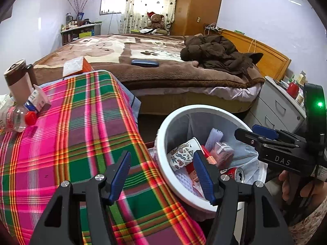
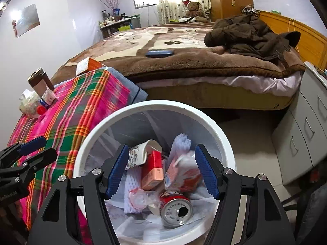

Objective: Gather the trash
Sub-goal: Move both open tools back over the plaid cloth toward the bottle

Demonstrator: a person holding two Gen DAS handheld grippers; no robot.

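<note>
1. The right gripper [image 2: 161, 171] hung over the white bin [image 2: 155, 107] with its jaws apart and nothing between the pads; the trash below it lay loose inside the liner.
2. The bin's contents comprised a red can [image 2: 176, 209] nearest the camera, a red carton [image 2: 153, 171], a patterned paper cup [image 2: 141, 153] and crumpled plastic wrap. All sat below the rim, so the drop appeared complete.
3. The left gripper [image 1: 161, 175] stood with its jaws likewise apart and empty, straddling the edge between the plaid tablecloth [image 1: 71, 132] and the bin.
4. Trash judged still to be collected lay at the far-left end of the table: a plastic bottle with a red cap [image 1: 18, 118] on its side, touching a small blue-and-white carton [image 1: 39, 101]. A brown tumbler [image 1: 19, 81] stood just behind them and was probably not trash.
5. To do the step well, the right gripper should lift clear of the rim before swinging away, so a pad does not catch the liner.
6. The bottle would be best taken across its body, since a round, lying bottle can roll from a tip-only pinch.
</note>
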